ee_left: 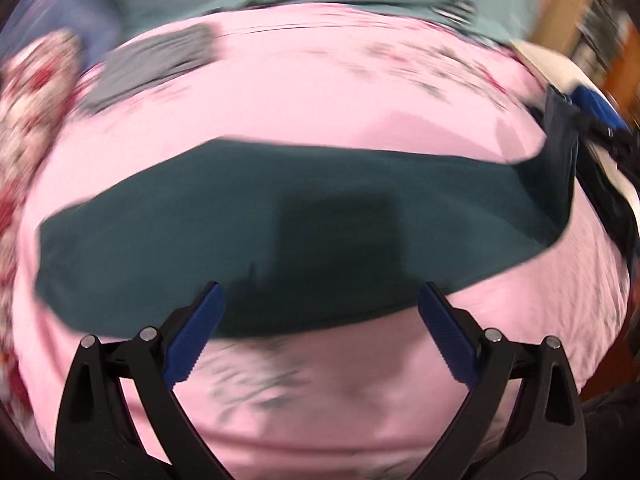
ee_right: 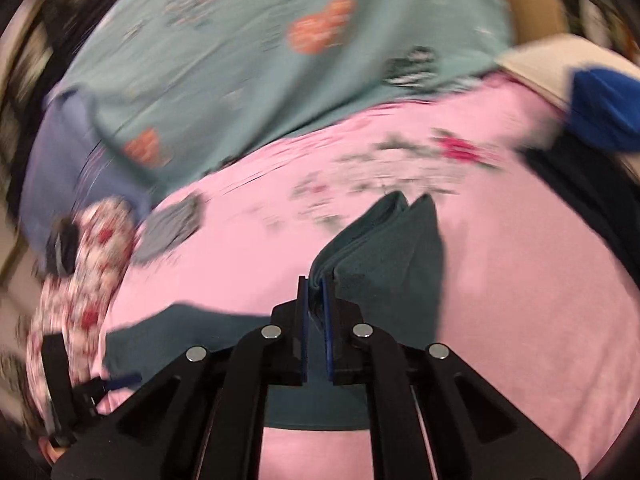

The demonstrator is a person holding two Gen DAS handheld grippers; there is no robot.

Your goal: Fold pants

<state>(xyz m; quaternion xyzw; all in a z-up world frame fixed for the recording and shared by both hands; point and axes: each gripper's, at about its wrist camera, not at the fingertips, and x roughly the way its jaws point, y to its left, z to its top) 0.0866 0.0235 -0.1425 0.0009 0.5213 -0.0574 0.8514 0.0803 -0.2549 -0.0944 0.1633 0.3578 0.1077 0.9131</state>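
Dark teal pants (ee_left: 248, 236) on a pink sheet (ee_left: 320, 120), with 2 grippers at work.

We see the left gripper (ee_left: 322, 300) hanging above the near edge of the pants with its tongs spread wide and nothing between them. The right gripper (ee_right: 316, 292) has its tongs pressed together, pinching a bunched fold at 1 end of the pants, lifted off the sheet. Both views are blurred; a grey patch (ee_right: 172, 226) on the sheet may be folded cloth.

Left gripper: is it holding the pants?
No, the left gripper stands open above the pants, with nothing between its fingers.
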